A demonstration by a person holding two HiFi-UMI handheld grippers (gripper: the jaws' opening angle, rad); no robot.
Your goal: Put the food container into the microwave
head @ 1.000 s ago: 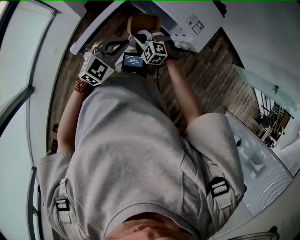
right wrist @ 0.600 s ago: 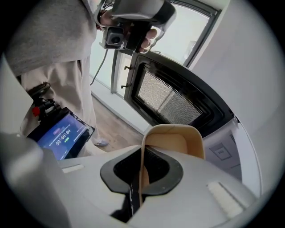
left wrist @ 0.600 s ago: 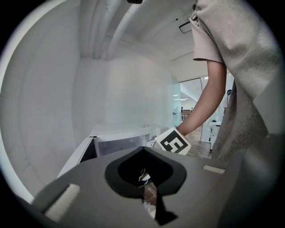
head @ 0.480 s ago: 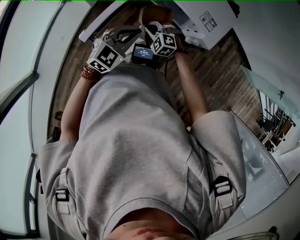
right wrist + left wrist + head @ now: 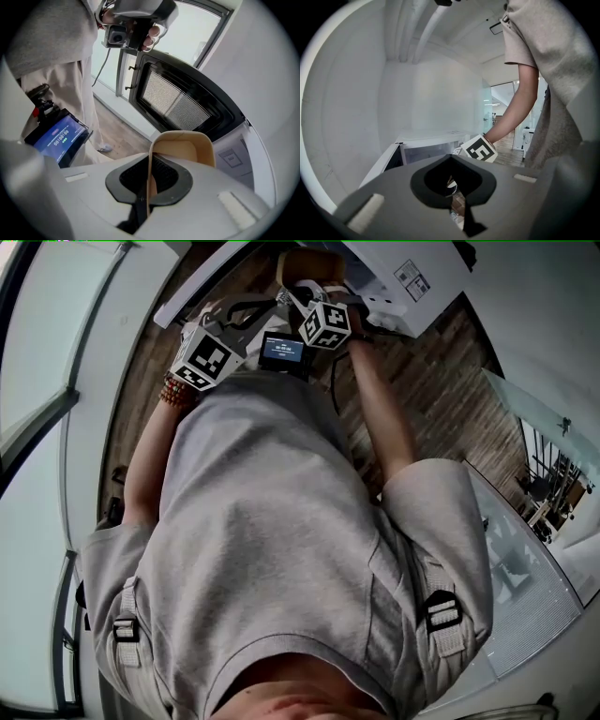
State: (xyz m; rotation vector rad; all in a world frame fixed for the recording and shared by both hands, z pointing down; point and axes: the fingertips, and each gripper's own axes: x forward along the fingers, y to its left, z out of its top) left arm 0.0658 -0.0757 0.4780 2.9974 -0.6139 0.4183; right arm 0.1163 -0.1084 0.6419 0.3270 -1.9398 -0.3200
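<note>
Got my right gripper (image 5: 149, 185) clamped on the thin side wall of the tan food container (image 5: 183, 150), probably light but flexy, left gripper (image 5: 454, 190) closed on nothing.

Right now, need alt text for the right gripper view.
The right hand-held gripper is clamped on the wall of a tan food container, held in front of the open microwave door with its mesh window. To the left, a small blue-lit screen sits at the person's waist.
</note>
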